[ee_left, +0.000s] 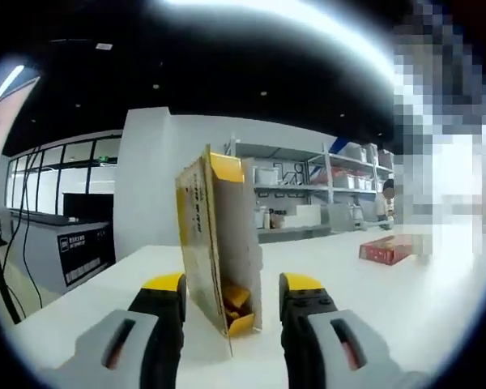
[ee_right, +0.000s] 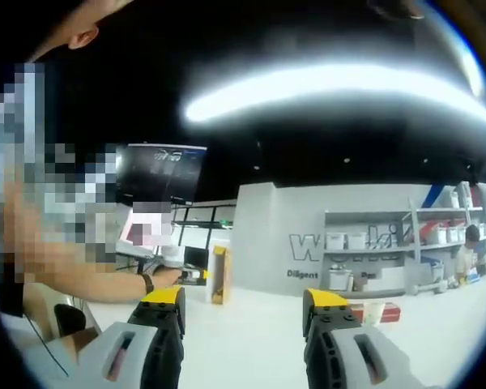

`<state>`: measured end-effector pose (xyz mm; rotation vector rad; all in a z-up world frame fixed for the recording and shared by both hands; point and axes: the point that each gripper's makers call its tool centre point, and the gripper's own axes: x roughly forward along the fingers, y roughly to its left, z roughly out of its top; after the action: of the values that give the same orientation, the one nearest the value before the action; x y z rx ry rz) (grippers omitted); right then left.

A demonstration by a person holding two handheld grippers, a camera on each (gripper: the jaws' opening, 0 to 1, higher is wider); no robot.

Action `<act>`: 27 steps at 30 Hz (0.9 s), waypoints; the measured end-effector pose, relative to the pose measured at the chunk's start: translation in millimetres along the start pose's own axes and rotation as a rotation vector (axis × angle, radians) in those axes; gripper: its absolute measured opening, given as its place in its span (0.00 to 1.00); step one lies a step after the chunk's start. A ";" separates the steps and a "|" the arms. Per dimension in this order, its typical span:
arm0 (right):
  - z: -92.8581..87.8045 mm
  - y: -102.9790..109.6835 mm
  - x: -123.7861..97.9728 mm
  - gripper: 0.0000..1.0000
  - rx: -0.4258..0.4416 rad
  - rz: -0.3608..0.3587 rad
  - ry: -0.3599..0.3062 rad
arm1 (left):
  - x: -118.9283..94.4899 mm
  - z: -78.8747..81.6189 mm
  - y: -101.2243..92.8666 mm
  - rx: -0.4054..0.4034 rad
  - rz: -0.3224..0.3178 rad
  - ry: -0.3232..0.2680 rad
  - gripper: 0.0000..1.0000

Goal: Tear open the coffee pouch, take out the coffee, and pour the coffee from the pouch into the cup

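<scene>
Tools (ee_left: 231, 304) (ee_right: 243, 316) both spread, pinching nothing; we see the box (ee_left: 219, 243) standing opened on the table (ee_left: 389, 300), pouch and pouring left.

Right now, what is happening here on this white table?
A person holds two grippers over a white table. The left gripper is open, its jaws on either side of an opened yellow carton standing upright, not gripping it. The right gripper is open and empty. A red box and a paper cup sit farther away.
</scene>
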<state>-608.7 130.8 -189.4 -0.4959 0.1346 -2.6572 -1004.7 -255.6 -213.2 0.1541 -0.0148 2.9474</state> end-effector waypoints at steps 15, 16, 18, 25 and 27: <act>-8.0 2.4 2.2 0.58 -0.011 0.001 0.020 | 15.2 -6.0 0.8 0.023 0.017 0.010 0.49; -8.3 1.8 2.0 0.58 -0.012 -0.001 0.021 | 14.3 -7.2 -1.1 0.023 0.015 0.010 0.49; -7.6 0.5 1.5 0.58 -0.016 -0.004 0.020 | 12.3 -7.9 -3.6 0.033 0.012 0.013 0.49; -8.9 -5.5 -0.6 0.58 -0.025 -0.016 0.026 | 12.2 -15.8 -5.3 0.046 -0.004 0.022 0.49; -10.4 -6.9 -1.2 0.58 -0.022 -0.017 0.027 | 12.8 -20.3 -6.5 0.040 -0.012 0.032 0.49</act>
<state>-614.2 137.7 -198.2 -0.4702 0.1686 -2.6827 -1018.0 -246.4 -232.0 0.1116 0.0495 2.9387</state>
